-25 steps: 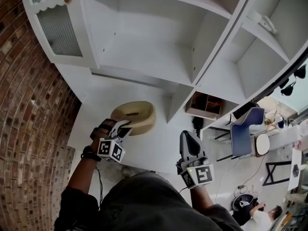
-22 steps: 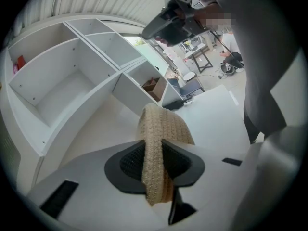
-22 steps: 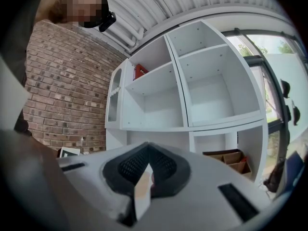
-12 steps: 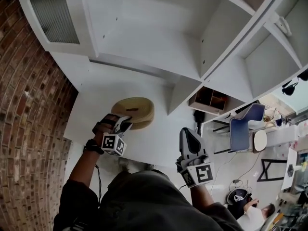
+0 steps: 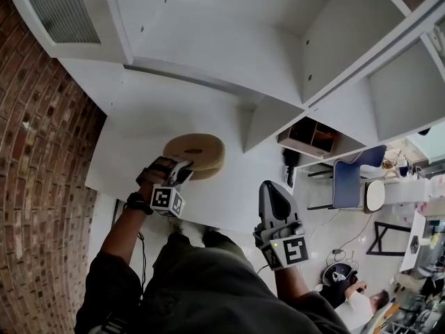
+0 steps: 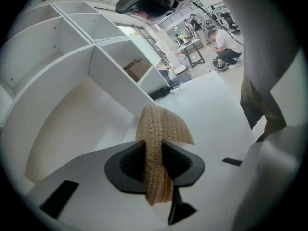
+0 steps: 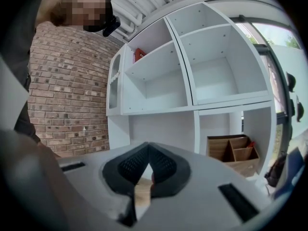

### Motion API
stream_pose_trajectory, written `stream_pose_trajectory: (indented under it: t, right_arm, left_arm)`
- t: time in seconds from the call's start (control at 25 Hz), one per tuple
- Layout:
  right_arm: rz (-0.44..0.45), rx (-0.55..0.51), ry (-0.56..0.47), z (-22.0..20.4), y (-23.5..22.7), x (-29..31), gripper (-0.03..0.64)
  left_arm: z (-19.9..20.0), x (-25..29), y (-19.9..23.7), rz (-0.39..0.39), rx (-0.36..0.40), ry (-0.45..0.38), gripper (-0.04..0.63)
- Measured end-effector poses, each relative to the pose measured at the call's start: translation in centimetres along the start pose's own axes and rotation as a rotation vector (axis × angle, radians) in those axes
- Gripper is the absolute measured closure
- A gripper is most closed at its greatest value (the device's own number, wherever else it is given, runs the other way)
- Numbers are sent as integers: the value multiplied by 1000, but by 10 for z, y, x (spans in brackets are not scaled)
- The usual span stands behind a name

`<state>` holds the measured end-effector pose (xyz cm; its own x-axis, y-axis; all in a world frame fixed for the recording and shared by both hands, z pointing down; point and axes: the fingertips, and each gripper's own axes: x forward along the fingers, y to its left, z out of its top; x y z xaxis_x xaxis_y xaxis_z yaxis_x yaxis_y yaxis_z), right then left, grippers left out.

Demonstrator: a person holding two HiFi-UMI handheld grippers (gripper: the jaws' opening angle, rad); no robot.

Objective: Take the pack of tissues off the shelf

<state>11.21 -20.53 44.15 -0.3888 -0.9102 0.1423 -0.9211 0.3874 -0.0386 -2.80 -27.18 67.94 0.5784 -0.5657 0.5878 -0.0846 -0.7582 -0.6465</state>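
- White table (image 5: 139, 145) runs from the brick wall (image 5: 42, 152) to the shelf unit (image 5: 208, 40) in the head view. My left tool (image 5: 181, 170) holds the round woven tissue holder (image 5: 198, 148) over the table, just in front of the lowest shelf bay and near its upright divider's edge. Bare table lies open on my side of it. My right tool (image 5: 270, 188) hangs well apart, by the table's near right corner.
- Left gripper view: my left tool (image 6: 154, 142) is clamped on the tissue holder's (image 6: 161, 124) rim, which stands edge-on between the pads. Whether it touches the table (image 6: 211, 100) I cannot tell.
- Right gripper view alone shows my right tool (image 7: 149, 147) pinched together and empty, and a small red thing (image 7: 139, 55) on an upper shelf.
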Motion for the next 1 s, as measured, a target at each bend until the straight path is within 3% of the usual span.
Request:
stream_pose_trajectory:
  t: [0.48, 0.72, 1.0]
  right_arm:
    - [0, 6, 61, -20, -16, 5, 617]
    - [17, 3, 70, -23, -18, 5, 617]
    - [42, 6, 76, -27, -13, 6, 617]
  left_arm:
    - [-12, 44, -56, -83, -16, 29, 503]
    - [-12, 51, -69, -62, -54, 35, 502]
    - [-17, 63, -82, -91, -53, 63, 490]
